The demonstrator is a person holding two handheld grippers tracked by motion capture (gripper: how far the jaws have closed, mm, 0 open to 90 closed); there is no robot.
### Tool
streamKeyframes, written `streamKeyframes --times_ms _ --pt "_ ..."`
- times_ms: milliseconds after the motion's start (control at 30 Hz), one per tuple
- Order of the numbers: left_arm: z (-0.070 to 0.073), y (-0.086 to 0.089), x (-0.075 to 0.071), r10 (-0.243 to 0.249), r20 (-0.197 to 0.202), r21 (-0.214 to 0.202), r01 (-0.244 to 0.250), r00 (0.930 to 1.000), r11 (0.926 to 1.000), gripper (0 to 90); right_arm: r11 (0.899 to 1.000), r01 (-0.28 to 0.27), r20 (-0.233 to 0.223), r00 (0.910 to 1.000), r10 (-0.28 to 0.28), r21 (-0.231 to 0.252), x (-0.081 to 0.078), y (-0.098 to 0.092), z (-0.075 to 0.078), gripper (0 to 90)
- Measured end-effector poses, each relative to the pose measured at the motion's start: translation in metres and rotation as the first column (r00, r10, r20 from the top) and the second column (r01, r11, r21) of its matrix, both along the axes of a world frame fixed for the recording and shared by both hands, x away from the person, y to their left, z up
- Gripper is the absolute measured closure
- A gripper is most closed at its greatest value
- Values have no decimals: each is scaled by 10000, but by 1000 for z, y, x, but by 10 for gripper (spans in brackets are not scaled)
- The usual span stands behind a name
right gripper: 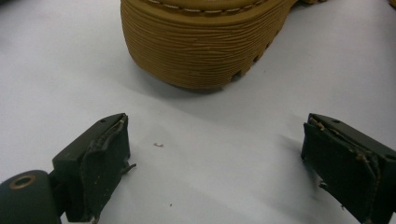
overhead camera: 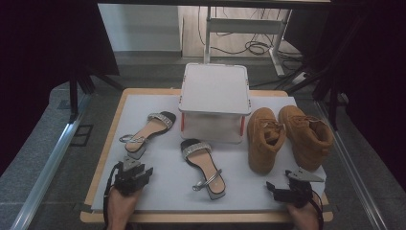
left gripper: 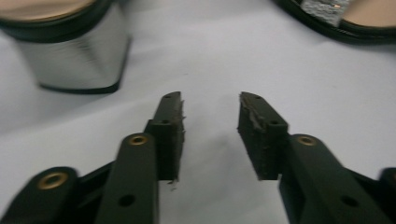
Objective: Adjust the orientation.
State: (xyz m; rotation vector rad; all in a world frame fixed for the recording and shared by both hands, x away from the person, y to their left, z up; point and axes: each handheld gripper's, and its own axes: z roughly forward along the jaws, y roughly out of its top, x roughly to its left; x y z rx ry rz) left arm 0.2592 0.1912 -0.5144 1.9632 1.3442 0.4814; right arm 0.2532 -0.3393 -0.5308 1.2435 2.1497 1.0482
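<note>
The left sandal (overhead camera: 146, 132) lies with its block heel (left gripper: 77, 56) just ahead of your left gripper (overhead camera: 136, 175), whose jaws stand apart and empty over the desk (overhead camera: 167, 191). The second sandal (overhead camera: 203, 165) lies ahead and to their right. Your right gripper (overhead camera: 280, 189) has its jaws spread wide, empty, with the tan boot (right gripper: 201, 42) just ahead; its mate (overhead camera: 306, 134) stands beside it.

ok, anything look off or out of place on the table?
The sandals are split up: one lies at the left, the other lies mid-table, pointing different ways. The boots stand paired. The pads on the right gripper look frayed. Nothing spilled.
</note>
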Motion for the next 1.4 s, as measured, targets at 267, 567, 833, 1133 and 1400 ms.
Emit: streamKeyframes --times_ms 267,567,833,1133,1400 --pt "0 -19 9 -634 -57 401 636 9980 9972 800 10000 2 -7 10000 -2 2 0 0 0 82" --pt "4 -42 33 -1003 236 153 999 9947 9949 892 10000 19 3 10000 -19 16 0 0 0 82" --pt "2 -55 54 -1037 298 -121 1041 9942 9945 894 10000 20 4 10000 -20 16 0 0 0 83" --pt "-2 -68 78 -938 121 -97 939 9955 9955 896 10000 21 6 10000 -21 17 0 0 0 83" --pt "-5 -75 100 -747 44 5 747 9972 9972 895 10000 19 5 10000 -19 17 0 0 0 83"
